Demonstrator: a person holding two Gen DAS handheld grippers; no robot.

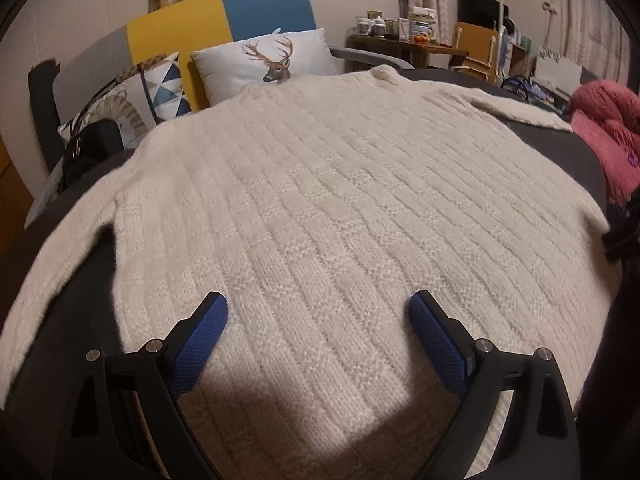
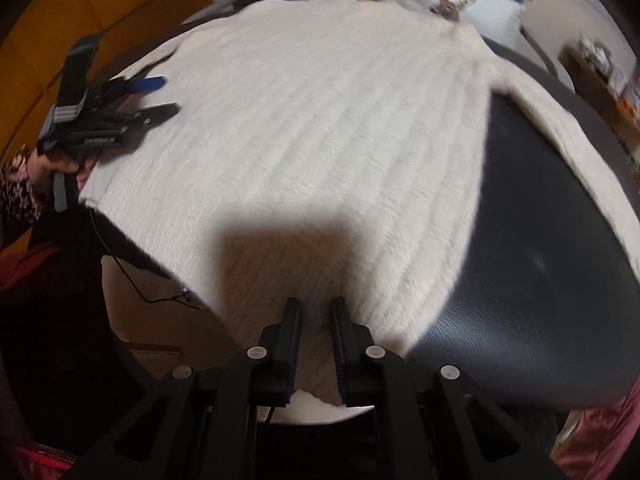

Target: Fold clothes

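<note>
A cream knit sweater (image 1: 320, 184) lies flat on a dark round table (image 2: 532, 248), its sleeves spread out to both sides. My left gripper (image 1: 318, 304) hovers open over the hem area, its blue pads (image 1: 204, 340) wide apart with nothing between them. In the right wrist view the left gripper (image 2: 168, 96) shows at the sweater's left edge, held by a hand (image 2: 60, 164). My right gripper (image 2: 316, 308) sits at the near hem corner, its fingers (image 2: 294, 332) drawn close together with the sweater (image 2: 320, 120) fabric between them.
A pink garment (image 1: 604, 132) is heaped at the table's right edge. Behind the table stand a sofa with a deer pillow (image 1: 264, 64) and a black bag (image 1: 92, 148). A side table with jars (image 1: 400, 28) is at the back right. A thin cable (image 2: 132, 280) hangs off the near edge.
</note>
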